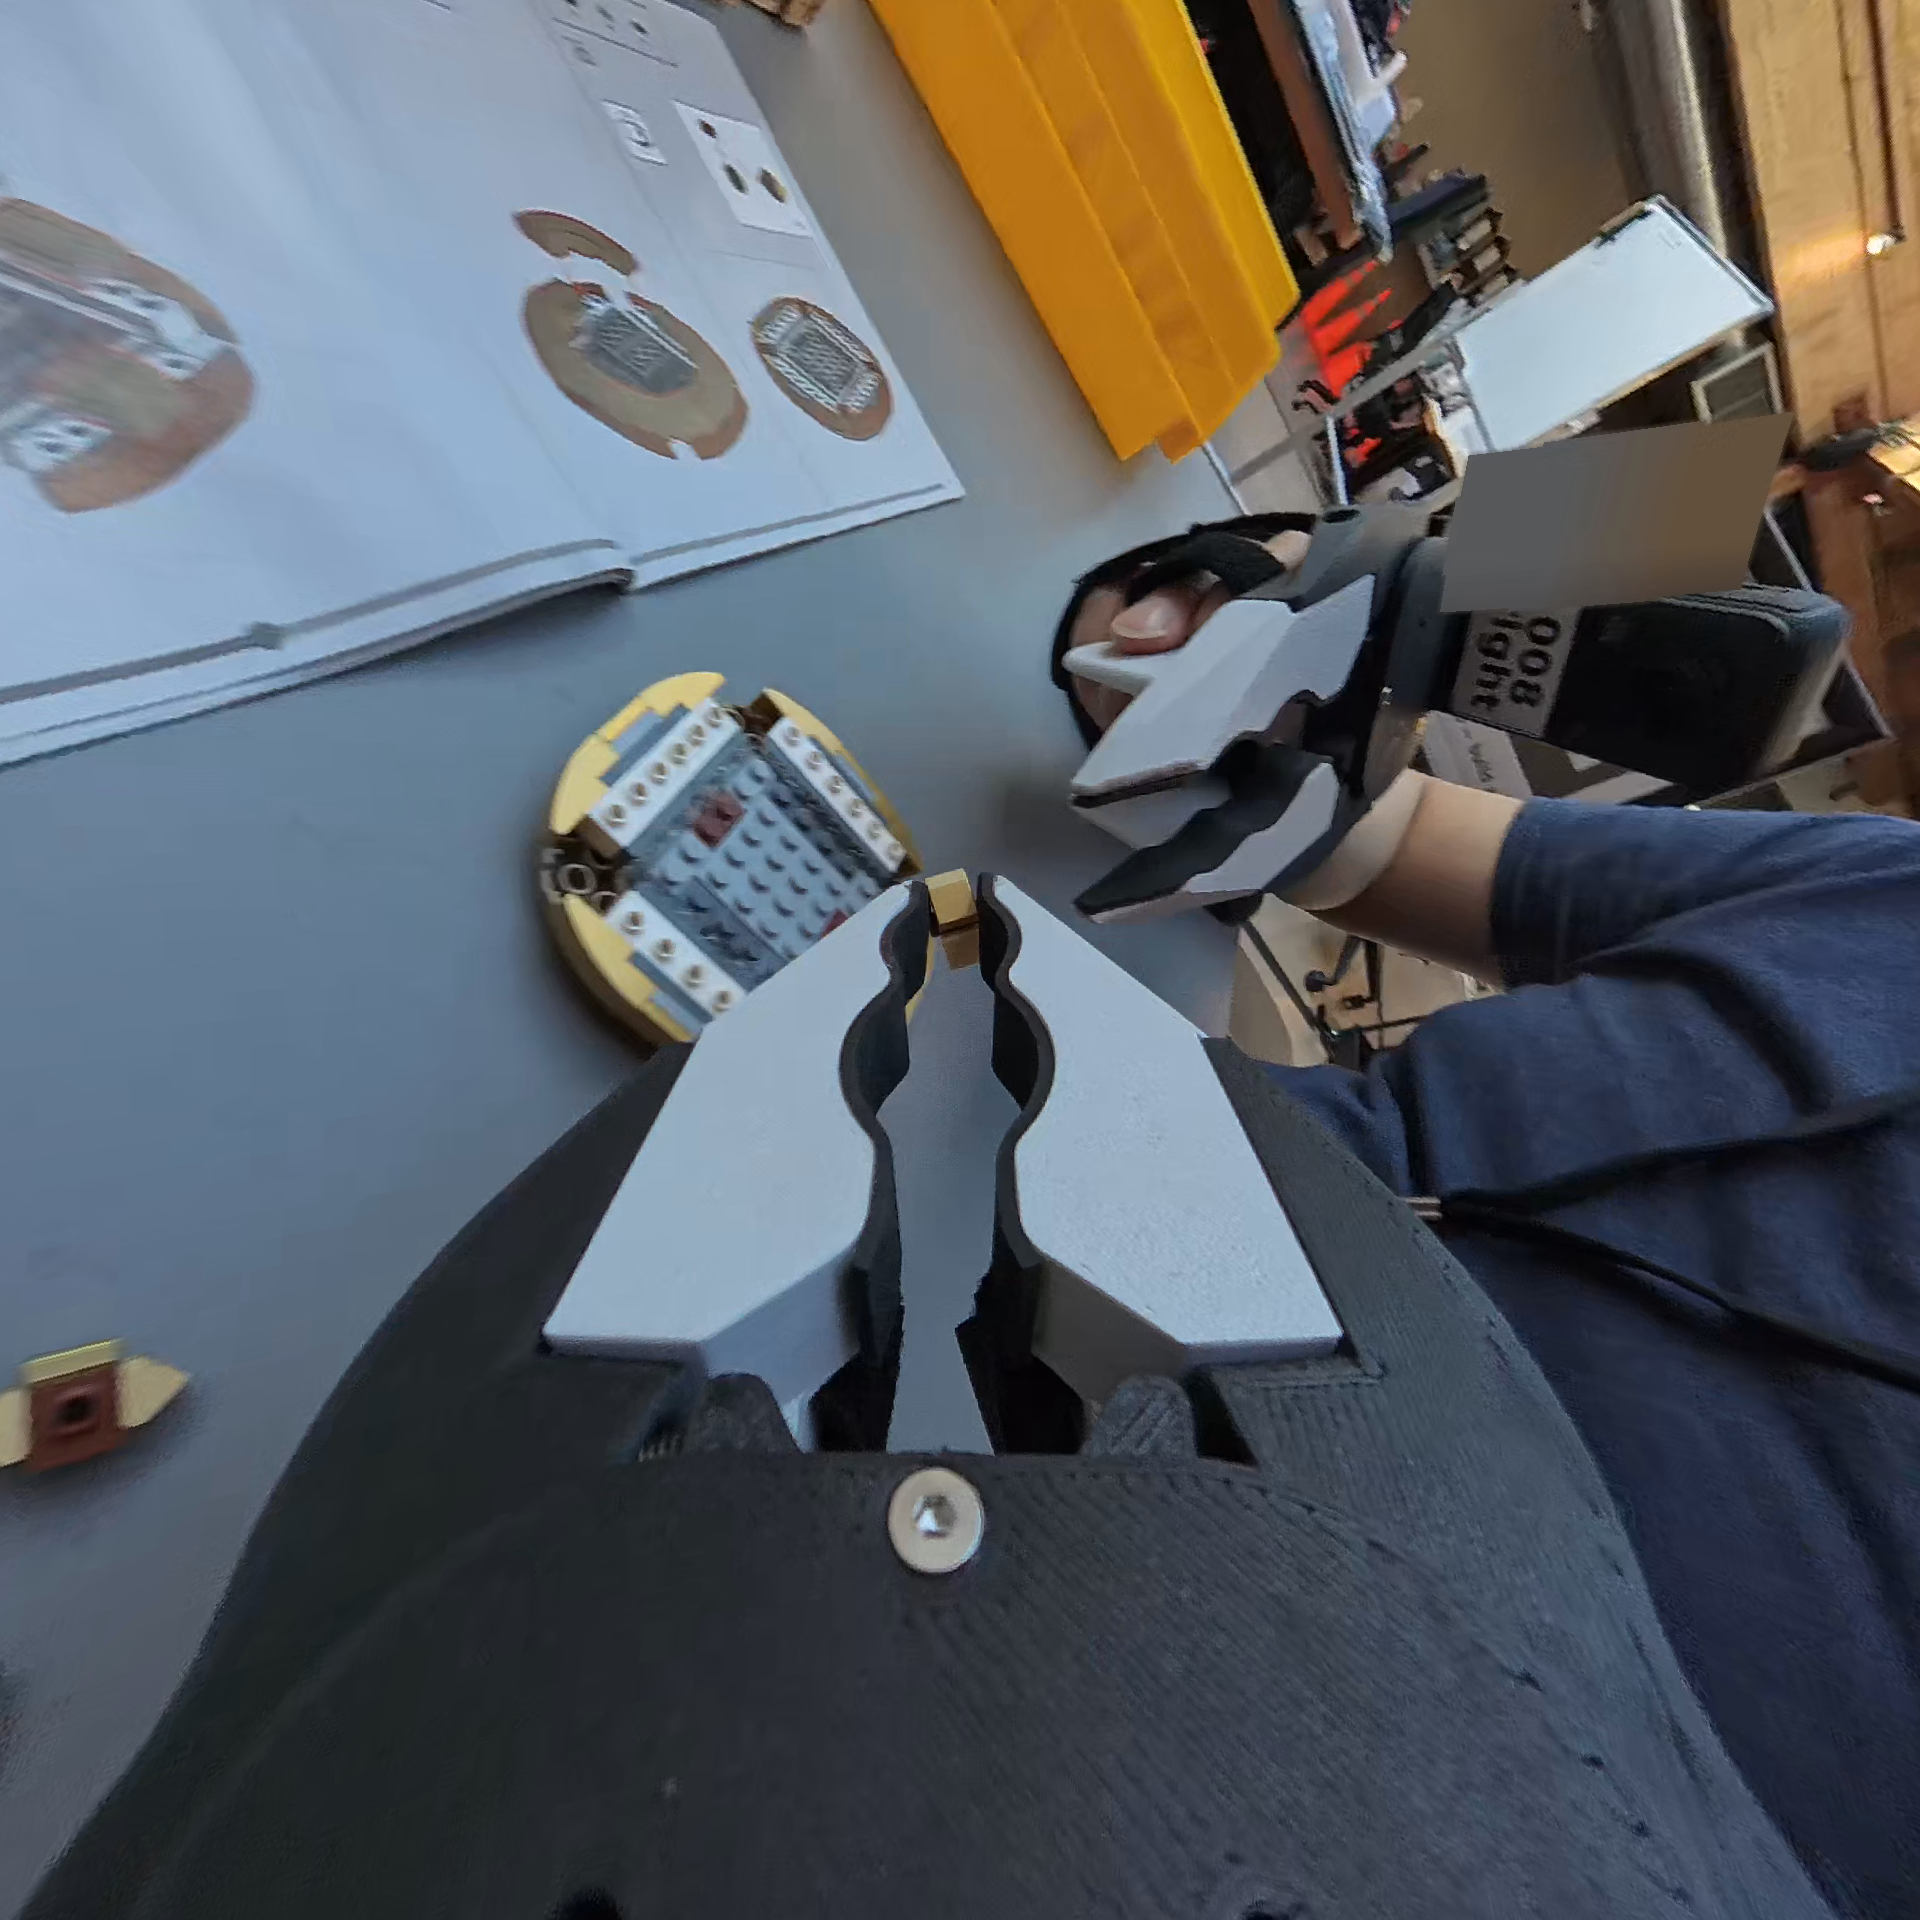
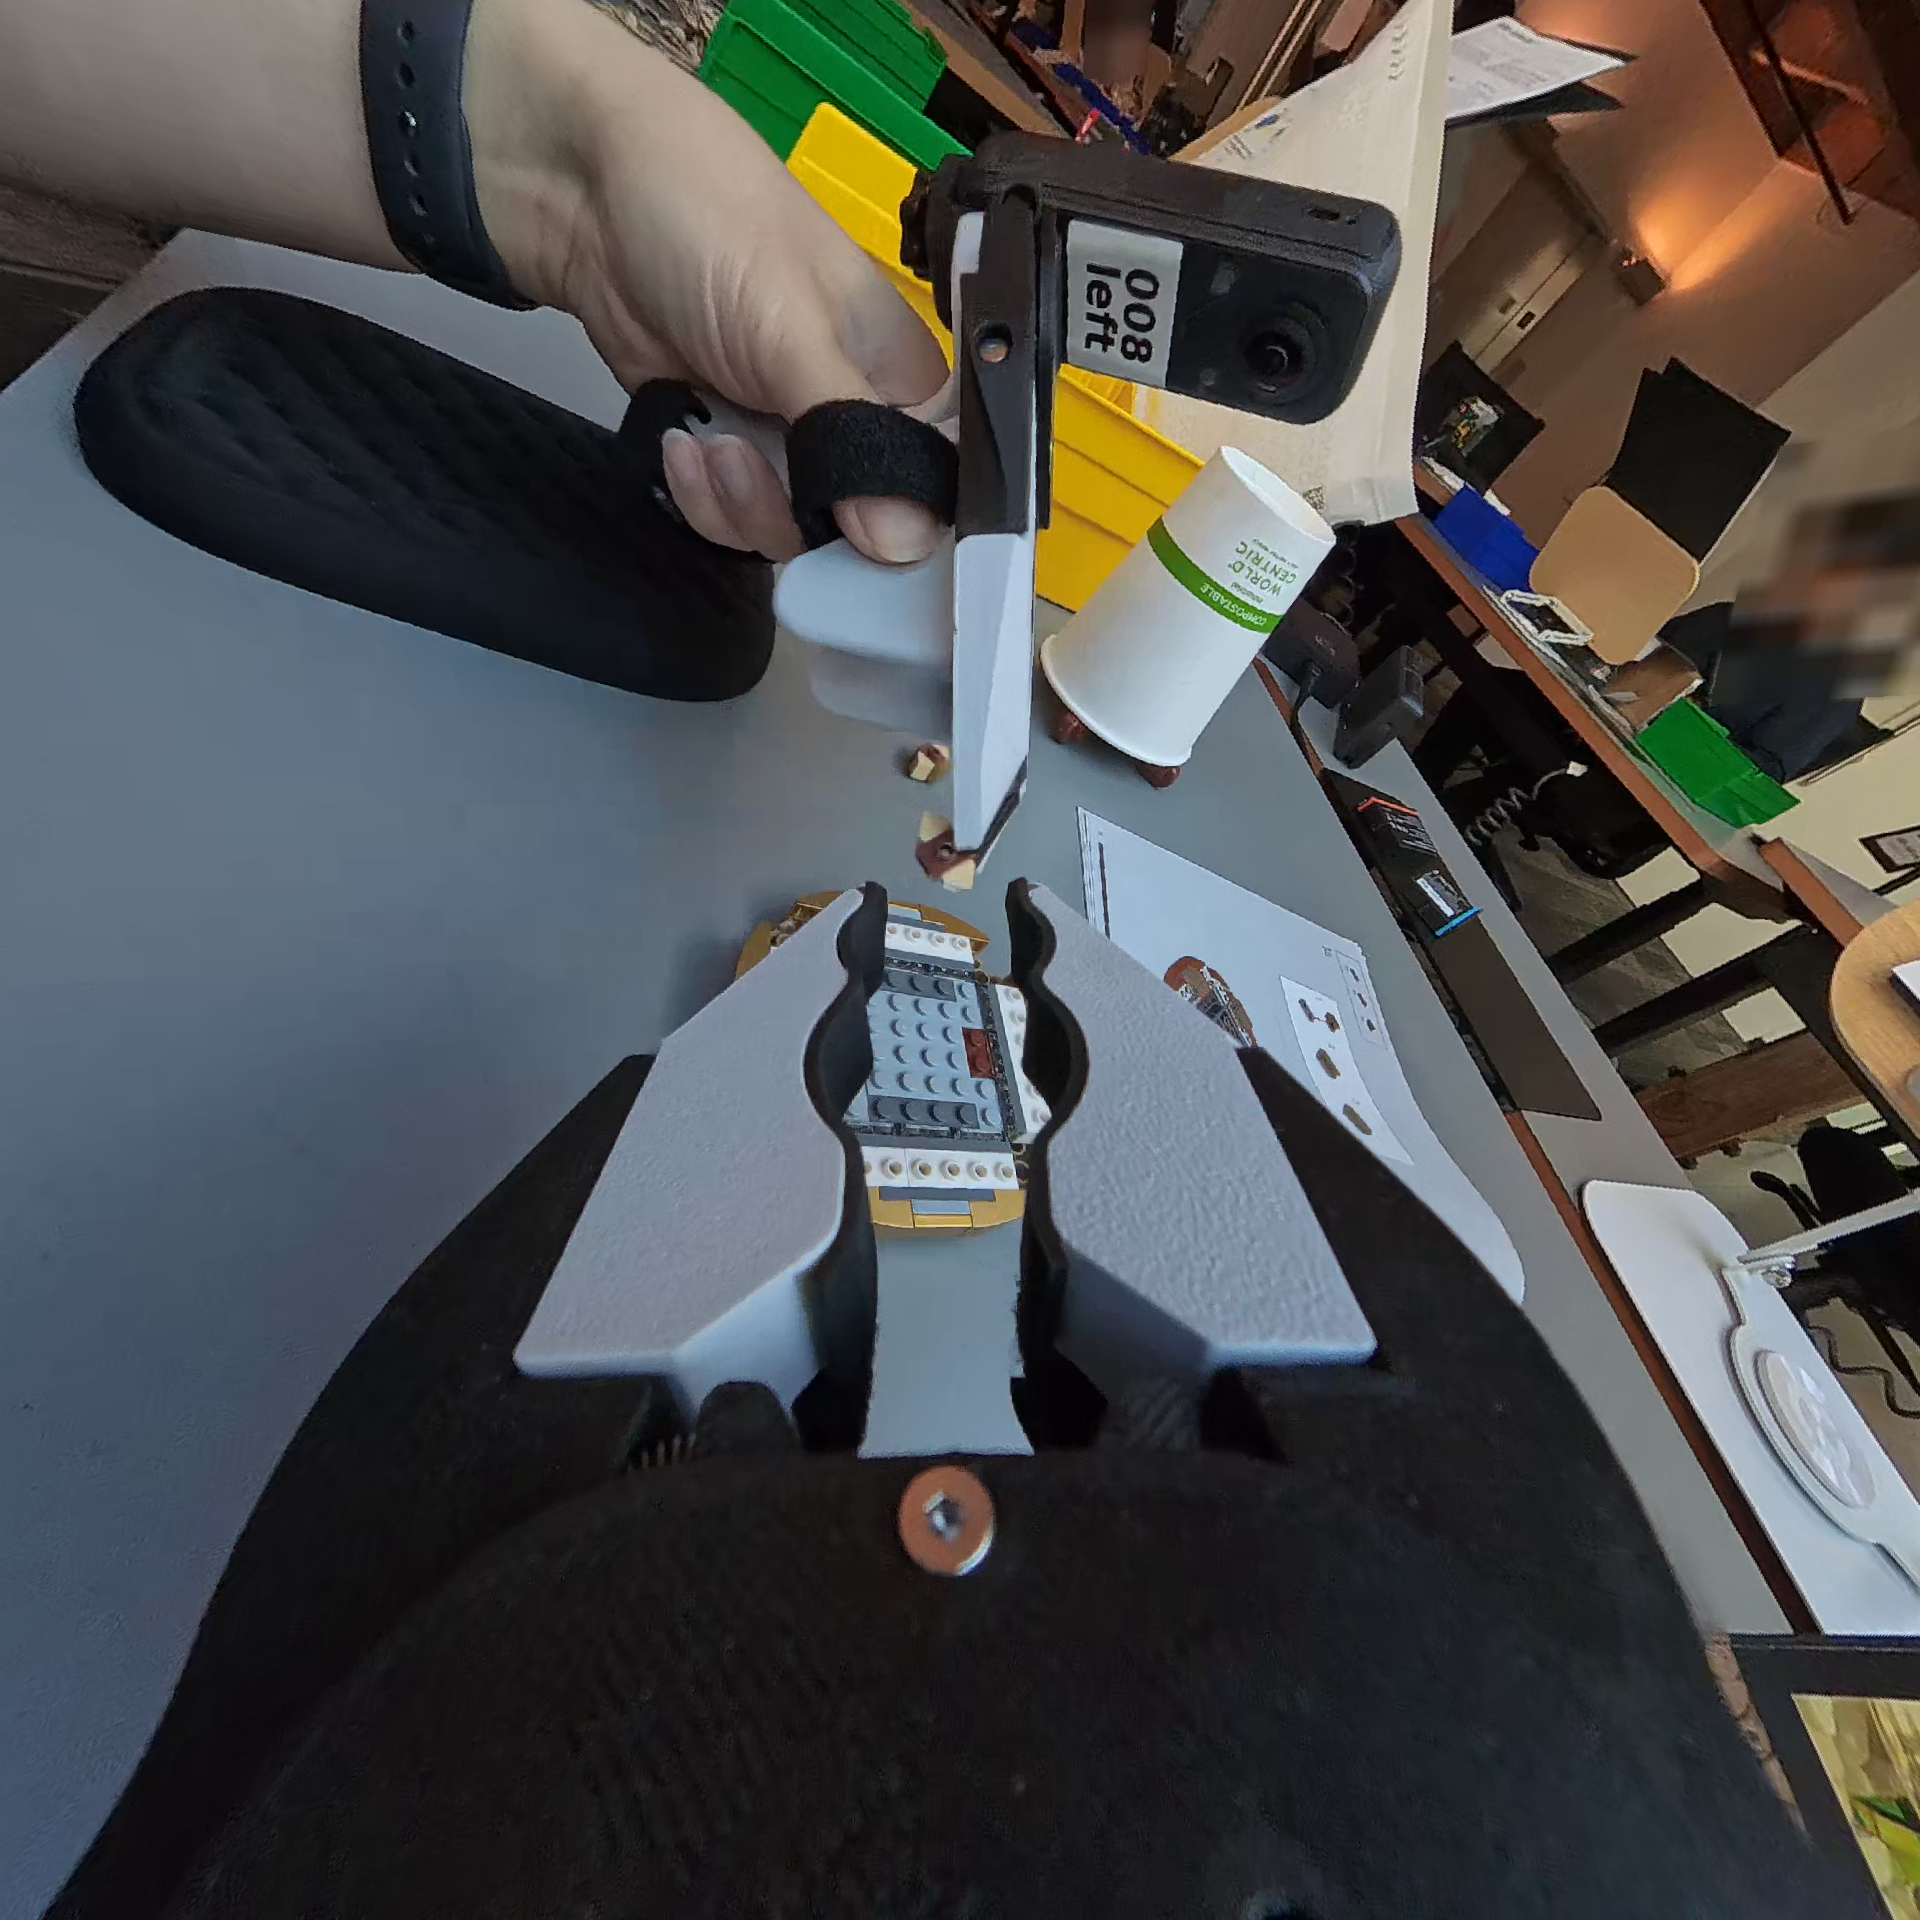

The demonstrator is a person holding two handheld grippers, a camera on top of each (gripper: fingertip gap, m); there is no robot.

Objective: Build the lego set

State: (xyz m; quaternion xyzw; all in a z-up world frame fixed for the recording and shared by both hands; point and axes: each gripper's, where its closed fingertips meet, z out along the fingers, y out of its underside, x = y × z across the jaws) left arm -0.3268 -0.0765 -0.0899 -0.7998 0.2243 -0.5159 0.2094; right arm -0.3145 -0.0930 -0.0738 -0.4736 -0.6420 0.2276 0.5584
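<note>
The round lego build (image 1: 717,852) has a gold rim, white studded bricks and a grey studded middle, and lies flat on the grey table (image 1: 312,935). My left gripper (image 1: 954,896) is shut on a small gold piece (image 1: 951,925), held just above the build's near edge. My right gripper (image 2: 945,899) is open and empty, hovering over the build (image 2: 935,1060), which shows between its fingers. In the right wrist view the left gripper (image 2: 982,847) points down just beyond the build with the piece (image 2: 960,876) at its tip. In the left wrist view the right gripper (image 1: 1081,847) is open to the right of the build.
An open instruction booklet (image 1: 416,312) lies beyond the build. A brown and gold sub-assembly (image 1: 73,1403) sits at the left. Small brown and tan pieces (image 2: 925,764) lie near an upturned paper cup (image 2: 1184,603). Yellow bins (image 1: 1091,208) and a black pad (image 2: 416,488) stand behind. My left and right fingertips are right by each other.
</note>
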